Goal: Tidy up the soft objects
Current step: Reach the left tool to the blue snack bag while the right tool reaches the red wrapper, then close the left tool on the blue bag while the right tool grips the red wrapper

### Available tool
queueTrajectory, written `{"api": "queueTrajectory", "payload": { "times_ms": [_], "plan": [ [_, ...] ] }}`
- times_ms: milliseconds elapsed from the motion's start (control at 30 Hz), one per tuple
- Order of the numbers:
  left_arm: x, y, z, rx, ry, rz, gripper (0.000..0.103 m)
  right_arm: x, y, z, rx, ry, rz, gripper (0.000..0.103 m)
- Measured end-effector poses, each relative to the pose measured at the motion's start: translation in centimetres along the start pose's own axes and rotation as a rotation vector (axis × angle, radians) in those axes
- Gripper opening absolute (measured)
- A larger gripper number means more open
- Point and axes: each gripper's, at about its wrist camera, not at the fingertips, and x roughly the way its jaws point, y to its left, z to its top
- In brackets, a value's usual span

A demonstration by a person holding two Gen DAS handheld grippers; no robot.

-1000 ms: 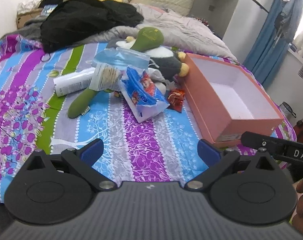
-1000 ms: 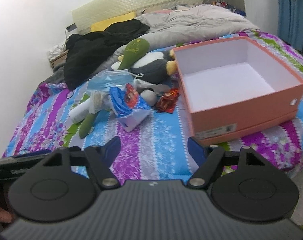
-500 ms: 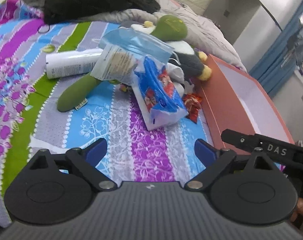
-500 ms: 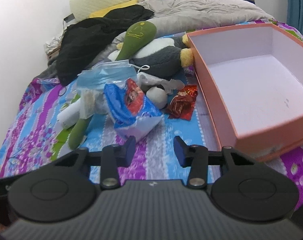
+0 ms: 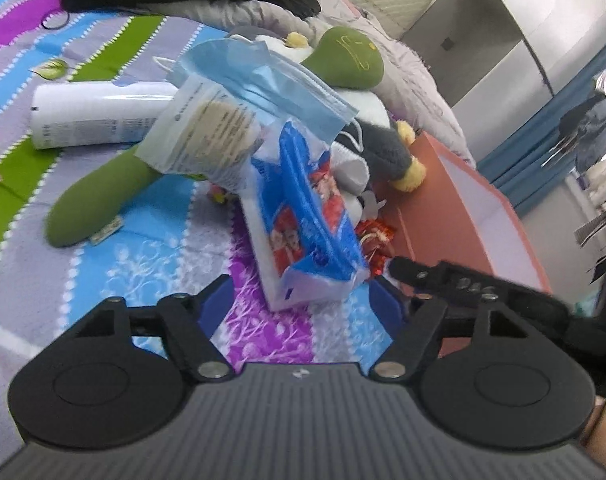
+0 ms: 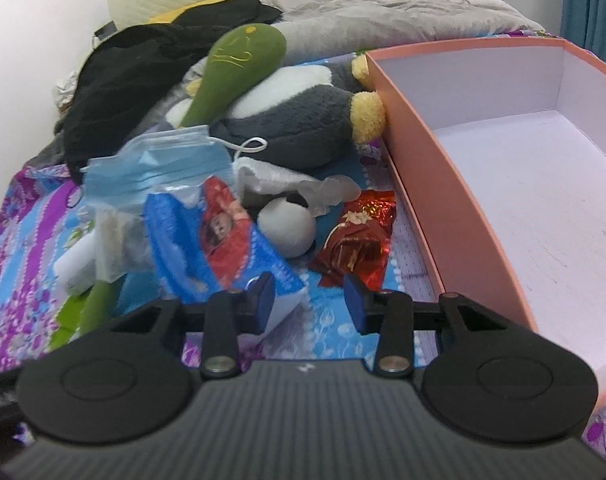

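Surface: bed [image 5: 115, 256] with a striped floral sheet; a grey quilt [image 6: 383, 4] and black clothes [image 6: 143, 64] lie at the far end.
Box: orange box [image 6: 435, 184], white inside, nothing in it, standing at the right of the pile.
Pile: blue pack [image 5: 307, 216] lies nearest, leaning on the heap; a face mask [image 5: 263, 80] and a clear pouch [image 5: 203, 136] sit on top of it.
Plush: green plush [image 5: 347, 60] and a grey-and-white plush [image 6: 291, 120] lie behind; the yellow foot [image 6: 367, 114] of the latter touches the box wall.
Small items: red wrapper [image 6: 355, 236] lies between pack and box; a white ball [image 6: 287, 228] is just beside the wrapper; a white tube [image 5: 99, 116] lies at the left.
Left claw [image 5: 303, 304]: spread, jaws just closing in, near corner of the pack between them, no pad pressing on it.
Right claw [image 6: 307, 300]: half spread, empty, its left finger [image 6: 263, 300] in front of the pack's corner, the wrapper just beyond.
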Motion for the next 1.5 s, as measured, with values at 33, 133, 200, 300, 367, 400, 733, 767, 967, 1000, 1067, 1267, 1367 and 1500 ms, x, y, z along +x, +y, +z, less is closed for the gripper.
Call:
{"api": "queueTrajectory", "payload": {
  "times_ms": [33,133,200,300,367,400,733,767,967,1000,1067,1267,1367,1500],
  "plan": [
    [0.4,0.2,0.4,-0.015,-0.003,-0.017,0.070,0.6,0.0,0.1,0.003,0.002,-0.013,0.042],
    [1.3,0.6,1.2,-0.062,-0.012,-0.067,0.062,2.1,0.3,0.6,-0.009,0.002,-0.056,0.042],
    [1.9,0.7,1.7,-0.078,-0.019,-0.089,0.060,3.1,0.5,0.9,-0.013,-0.005,-0.076,0.042],
    [3.2,0.5,2.4,-0.074,-0.013,-0.087,0.059,4.9,0.8,1.4,-0.018,-0.001,-0.107,0.042],
    [4.1,0.3,2.7,-0.066,-0.003,-0.063,0.054,6.0,0.8,1.6,-0.014,0.012,-0.130,0.042],
    [4.5,0.4,2.8,-0.064,0.003,-0.054,0.051,6.6,0.8,1.6,-0.015,0.018,-0.134,0.042],
    [6.5,0.0,2.6,-0.061,0.036,-0.044,0.011,8.1,0.6,1.2,-0.033,0.061,-0.109,0.031],
    [6.2,-0.3,2.5,-0.050,0.034,-0.040,0.010,7.7,0.6,1.2,-0.039,0.060,-0.107,0.030],
    [3.6,-1.1,1.9,-0.010,0.020,-0.034,0.009,5.1,0.9,0.2,-0.070,0.059,-0.082,0.028],
    [3.0,-1.2,1.7,-0.004,0.019,-0.034,0.009,4.6,1.0,0.0,-0.075,0.059,-0.078,0.028],
    [1.8,-1.5,1.2,0.009,0.023,-0.032,0.009,3.4,1.1,-0.6,-0.083,0.063,-0.066,0.028],
    [-1.7,-1.7,-1.4,0.052,0.055,-0.026,0.009,0.5,1.4,-2.6,-0.115,0.081,-0.027,0.028],
    [-3.2,-1.2,-3.2,0.056,0.075,-0.011,0.009,-1.1,1.5,-3.9,-0.133,0.100,-0.007,0.028],
    [-4.9,-0.4,-5.3,0.058,0.108,0.011,0.009,-2.8,1.3,-5.4,-0.149,0.139,0.027,0.028]
  ]
}}
